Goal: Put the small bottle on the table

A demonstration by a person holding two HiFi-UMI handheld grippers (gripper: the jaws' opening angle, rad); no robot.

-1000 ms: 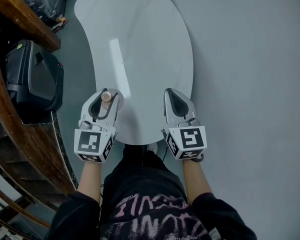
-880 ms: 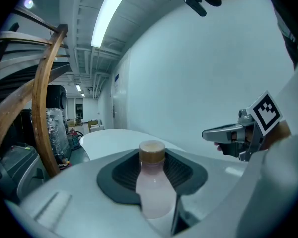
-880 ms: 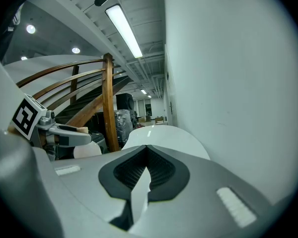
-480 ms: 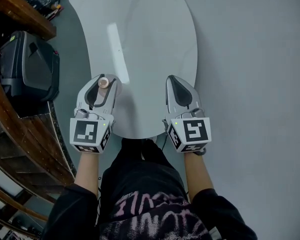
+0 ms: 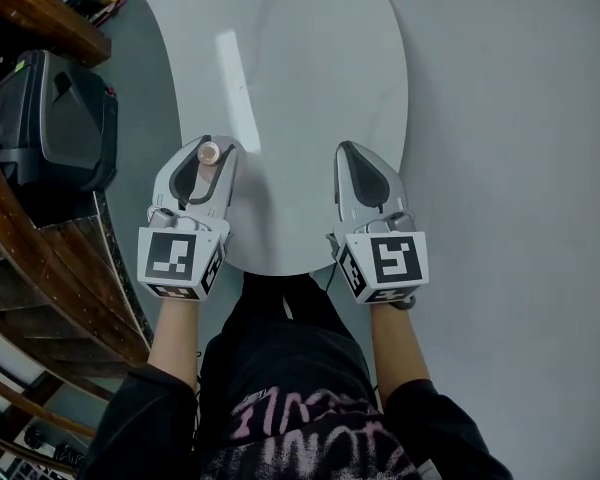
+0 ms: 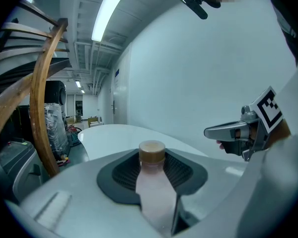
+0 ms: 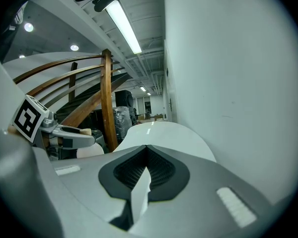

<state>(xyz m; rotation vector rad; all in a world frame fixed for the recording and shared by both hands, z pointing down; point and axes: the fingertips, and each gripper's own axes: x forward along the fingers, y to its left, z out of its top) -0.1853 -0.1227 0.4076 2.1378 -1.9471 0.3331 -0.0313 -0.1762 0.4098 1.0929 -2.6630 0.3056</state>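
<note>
In the head view only the cap of the small bottle (image 5: 209, 152) shows. Its body is hidden between the jaws of the left gripper (image 5: 214, 146) (so I cannot tell if its base touches the table (image 5: 300, 88)). The table's far end is cut off by the top edge. Its near edge is partly covered by the left gripper and the right gripper (image 5: 350, 153). In the left gripper view the bottle's lower part is hidden behind the gripper's own body.

A glossy white, rounded table (image 5: 310, 88) stands on the grey floor (image 5: 520, 168).
</note>
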